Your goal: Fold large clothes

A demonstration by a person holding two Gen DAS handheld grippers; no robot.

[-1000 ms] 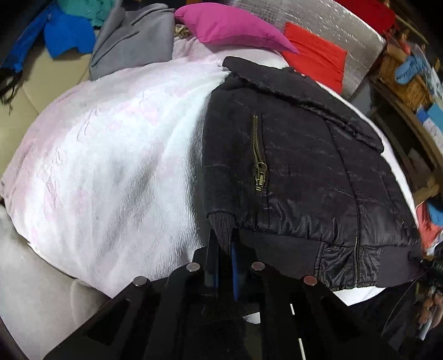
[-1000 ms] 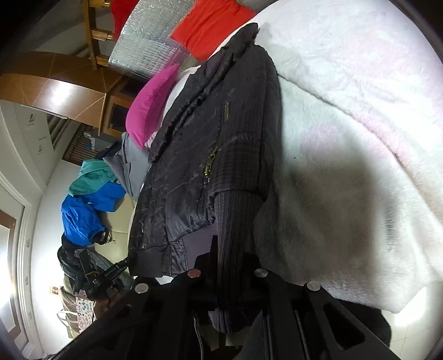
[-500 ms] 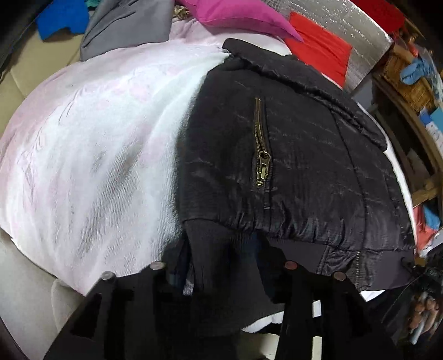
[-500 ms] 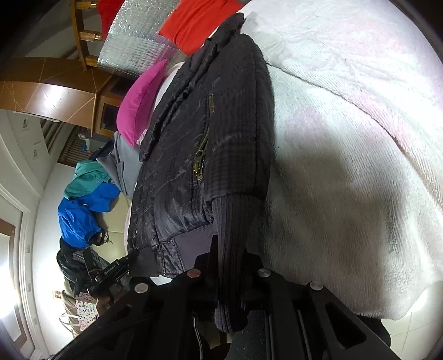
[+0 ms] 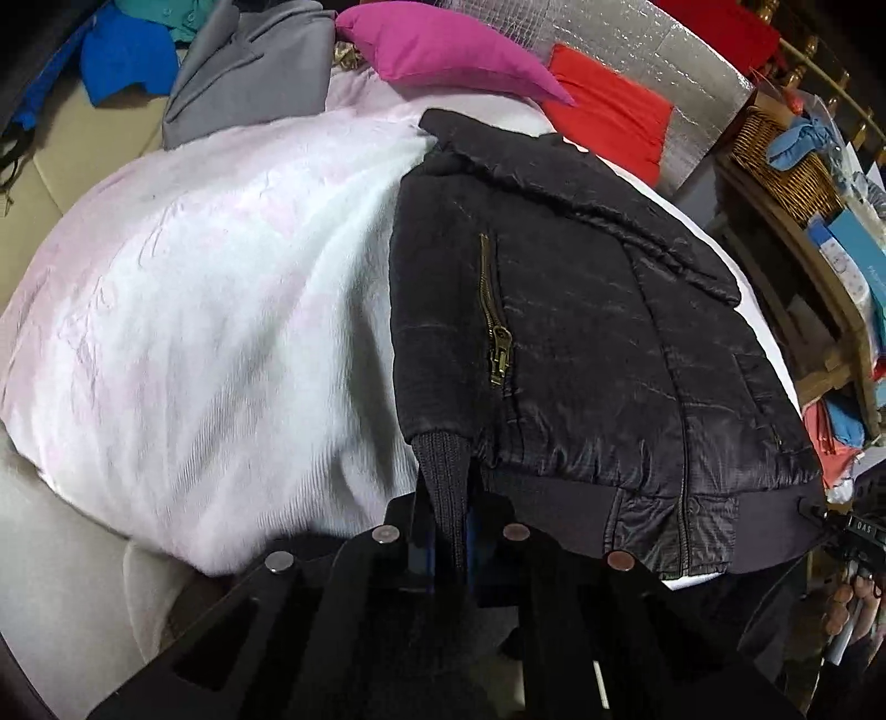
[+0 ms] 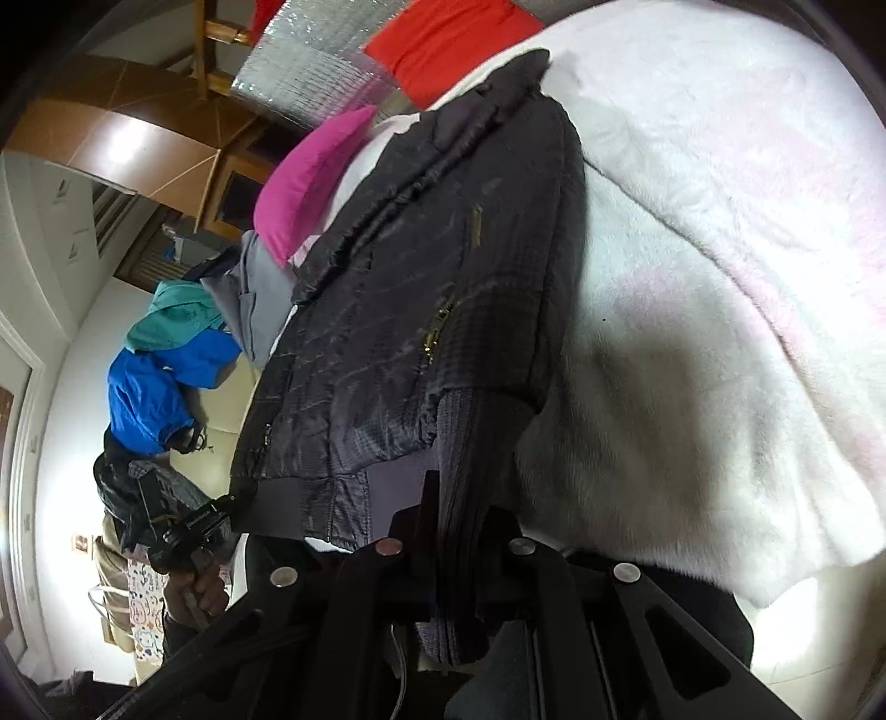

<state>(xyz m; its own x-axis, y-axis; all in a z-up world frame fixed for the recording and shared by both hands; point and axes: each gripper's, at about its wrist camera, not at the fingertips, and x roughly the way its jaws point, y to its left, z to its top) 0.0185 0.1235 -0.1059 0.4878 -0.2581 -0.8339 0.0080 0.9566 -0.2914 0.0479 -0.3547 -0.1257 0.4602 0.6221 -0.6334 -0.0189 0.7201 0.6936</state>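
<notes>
Two grippers, left gripper (image 5: 443,531) and right gripper (image 6: 454,543), each pinching a cuff of one black jacket (image 5: 581,332)

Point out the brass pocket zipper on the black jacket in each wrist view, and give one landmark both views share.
Left wrist: the brass pocket zipper runs vertically near the picture's centre, on the black jacket, above the left gripper.
Right wrist: the zipper slants just left of centre, above the right gripper.
Shared landmark: the magenta pillow beyond the jacket's collar.
</notes>
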